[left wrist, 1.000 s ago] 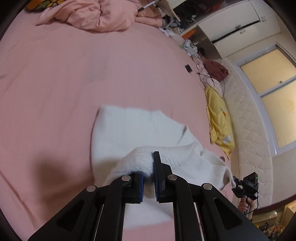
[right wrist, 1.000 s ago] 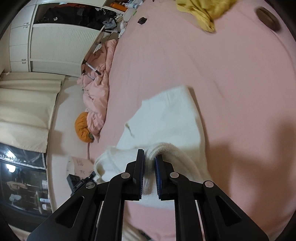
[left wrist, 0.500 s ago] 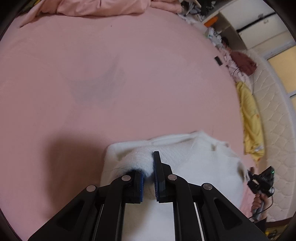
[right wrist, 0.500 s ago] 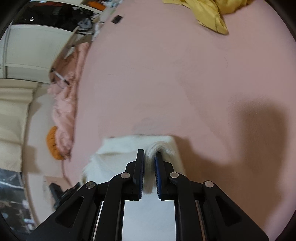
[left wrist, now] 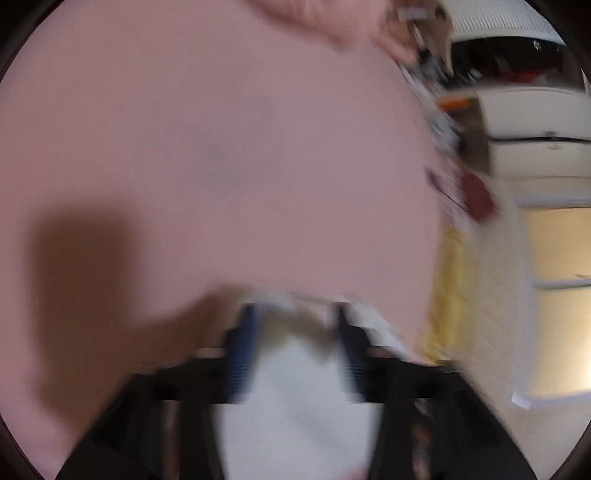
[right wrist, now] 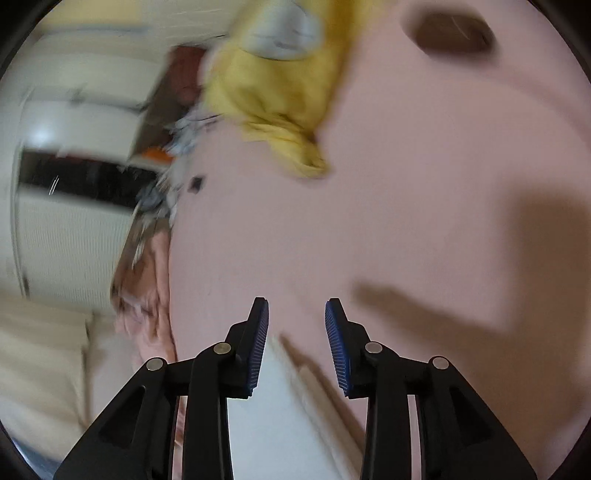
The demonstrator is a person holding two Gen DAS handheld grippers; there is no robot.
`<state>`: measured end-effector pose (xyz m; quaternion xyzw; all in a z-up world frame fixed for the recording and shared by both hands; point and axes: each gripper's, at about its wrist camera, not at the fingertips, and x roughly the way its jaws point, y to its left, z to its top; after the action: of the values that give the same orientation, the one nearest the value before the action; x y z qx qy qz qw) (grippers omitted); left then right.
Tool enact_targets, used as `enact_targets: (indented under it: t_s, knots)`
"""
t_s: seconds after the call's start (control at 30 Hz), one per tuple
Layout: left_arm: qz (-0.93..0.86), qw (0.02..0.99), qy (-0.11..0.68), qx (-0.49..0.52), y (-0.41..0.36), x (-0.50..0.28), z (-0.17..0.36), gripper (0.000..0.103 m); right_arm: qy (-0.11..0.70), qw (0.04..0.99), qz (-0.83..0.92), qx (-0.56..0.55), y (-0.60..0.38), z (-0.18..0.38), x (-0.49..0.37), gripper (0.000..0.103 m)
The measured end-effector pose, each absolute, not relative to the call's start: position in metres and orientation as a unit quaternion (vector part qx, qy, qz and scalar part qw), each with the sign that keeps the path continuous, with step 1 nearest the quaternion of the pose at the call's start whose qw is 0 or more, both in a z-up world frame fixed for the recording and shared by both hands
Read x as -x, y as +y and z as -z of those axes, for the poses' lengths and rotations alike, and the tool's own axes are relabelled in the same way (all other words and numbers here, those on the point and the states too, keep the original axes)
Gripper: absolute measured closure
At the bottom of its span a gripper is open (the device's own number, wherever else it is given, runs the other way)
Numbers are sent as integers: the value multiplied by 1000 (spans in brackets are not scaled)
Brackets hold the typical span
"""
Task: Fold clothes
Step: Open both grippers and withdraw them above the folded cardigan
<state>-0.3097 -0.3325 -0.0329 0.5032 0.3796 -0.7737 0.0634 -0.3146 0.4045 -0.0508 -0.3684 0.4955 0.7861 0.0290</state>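
Both grippers, left and right, just opening, grasping nothing; sweater released flat on bed, fold laid.

A: What fills most of both views?
B: A pink bedsheet, smooth, with dark shadows lying across it.

A: And beyond the bed?
B: In the left wrist view, a window glows yellow at the far right, beside a pale quilted headboard. Above it stand white cabinets with a dark open shelf.

A: Anything lying on the bed?
B: A crumpled pink duvet at the far edge, and a yellow cloth further off in the right wrist view. A small dark item lies near the bed's edge. The left wrist view is heavily blurred.
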Motion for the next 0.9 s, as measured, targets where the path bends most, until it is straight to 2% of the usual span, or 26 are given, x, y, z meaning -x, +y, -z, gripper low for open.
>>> enact_targets:
  t_s: [0.03,0.07,0.1,0.2,0.27,0.37,0.47,0.5,0.53,0.57,0.63,0.7,0.73,0.77,0.83,0.9]
  knots:
    - [797,110,327,-496,-329,303,19,12,437,5,-814,383,383,34,312,69]
    - [824,152,244,-488,-313,297,3,12,373,-19,-839,395,361,17,308,69]
    - [842,161,194,-477,-297,292,-7,12,299,-42,-864,404,327,2,301,69]
    - [855,44,202,-476,-230,274,-6,12,102,-109,-903,403,225,-13,273,69]
    - [849,-12,193,-492,-184,265,8,12,33,-122,-909,398,175,-1,259,69]
    - [846,-8,158,-509,-145,249,43,12,17,-105,-897,429,151,45,249,69]
    - [853,-8,181,-490,-161,240,58,14,57,-109,-903,411,186,66,238,73]
    - [853,-12,192,-485,-170,237,59,18,64,-92,-907,407,201,65,234,73]
    - [847,-9,203,-491,-180,235,53,29,73,-75,-905,412,215,59,230,73]
    - [840,5,207,-501,-189,232,46,30,78,-53,-903,419,228,48,226,70]
    - [848,44,181,-497,-203,218,21,30,48,4,-908,415,243,28,216,66]
    - [869,82,119,-474,-202,199,0,22,18,41,-917,396,253,7,198,65]
    - [875,98,93,-464,-197,188,-8,14,19,49,-918,392,252,0,189,64]
    - [879,107,82,-457,-192,177,-12,11,21,54,-919,391,251,-7,181,63]
    - [878,89,84,-463,-174,155,-13,10,40,36,-912,406,232,-8,161,61]
    - [866,41,98,-489,-146,136,0,9,22,-6,-908,418,198,-1,142,60]
